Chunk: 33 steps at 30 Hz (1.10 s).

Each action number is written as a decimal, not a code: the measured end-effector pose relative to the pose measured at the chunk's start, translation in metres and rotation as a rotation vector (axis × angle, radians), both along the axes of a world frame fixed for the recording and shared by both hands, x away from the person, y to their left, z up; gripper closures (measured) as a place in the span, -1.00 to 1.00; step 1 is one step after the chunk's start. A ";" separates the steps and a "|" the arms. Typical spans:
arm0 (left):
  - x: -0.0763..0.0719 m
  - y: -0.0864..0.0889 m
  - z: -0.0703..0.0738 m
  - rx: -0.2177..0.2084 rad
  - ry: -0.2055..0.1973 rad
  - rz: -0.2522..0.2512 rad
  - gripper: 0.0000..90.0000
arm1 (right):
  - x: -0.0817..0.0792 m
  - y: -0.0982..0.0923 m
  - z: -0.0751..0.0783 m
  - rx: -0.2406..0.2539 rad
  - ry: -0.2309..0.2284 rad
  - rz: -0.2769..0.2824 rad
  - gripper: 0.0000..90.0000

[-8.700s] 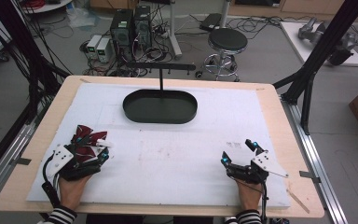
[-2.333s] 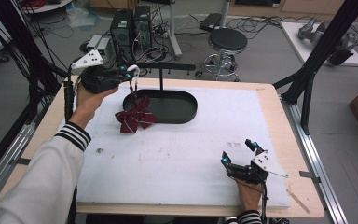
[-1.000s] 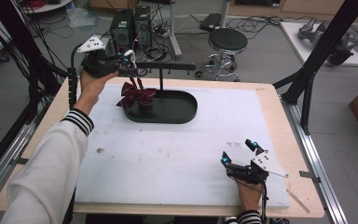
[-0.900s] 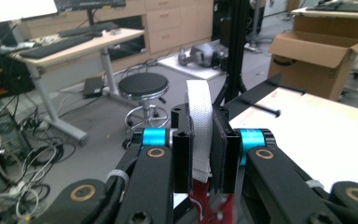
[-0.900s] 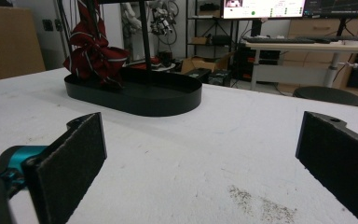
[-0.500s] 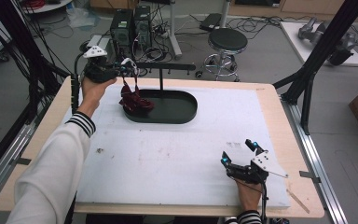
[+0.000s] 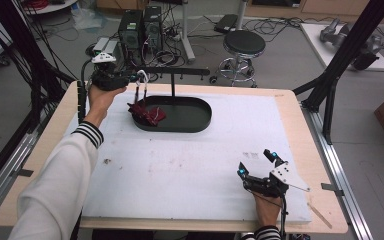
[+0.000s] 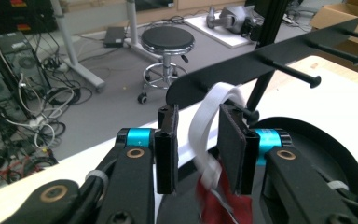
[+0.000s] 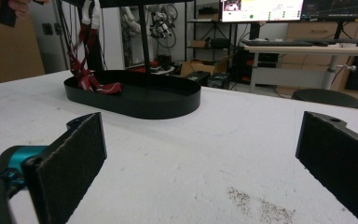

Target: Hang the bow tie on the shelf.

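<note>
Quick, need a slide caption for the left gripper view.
Left claw, open, straddles a white strap looped on the black rack's peg, red pouch hanging below.

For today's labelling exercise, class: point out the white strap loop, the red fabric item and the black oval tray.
White strap loop [image 8: 204, 122]: left gripper view, on the loop's left band.
Red fabric item [image 7: 145, 112]: high view, middle of the bundle.
Black oval tray [image 7: 192, 112]: high view, bare tray floor.

No text, label, brand, number or sign can be read. Coloured lines and panels are seen on the monitor [image 9: 261, 9] in the right gripper view, but the writing there is too small and blurred to be made out.
</note>
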<state>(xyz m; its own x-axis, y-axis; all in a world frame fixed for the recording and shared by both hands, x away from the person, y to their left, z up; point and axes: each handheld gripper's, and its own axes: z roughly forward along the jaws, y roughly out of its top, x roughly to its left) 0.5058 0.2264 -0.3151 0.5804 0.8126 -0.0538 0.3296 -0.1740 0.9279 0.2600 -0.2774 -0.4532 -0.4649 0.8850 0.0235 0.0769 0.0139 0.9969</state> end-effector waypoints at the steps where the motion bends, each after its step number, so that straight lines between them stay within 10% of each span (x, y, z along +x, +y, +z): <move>1: 0.000 0.001 0.000 -0.004 0.004 0.007 0.34 | 0.000 0.000 0.000 0.001 0.000 0.000 -0.99; 9: -0.020 0.011 0.002 -0.050 -0.074 -0.006 -0.55 | 0.000 -0.001 0.000 0.002 -0.002 0.003 -0.99; 19: -0.105 0.026 -0.013 -0.099 -0.195 -0.044 -0.67 | 0.000 0.000 0.000 -0.003 -0.010 0.005 -0.99; 33: -0.212 0.051 -0.099 -0.185 -0.348 -0.040 -0.67 | -0.002 0.001 0.000 -0.008 -0.018 -0.001 -0.99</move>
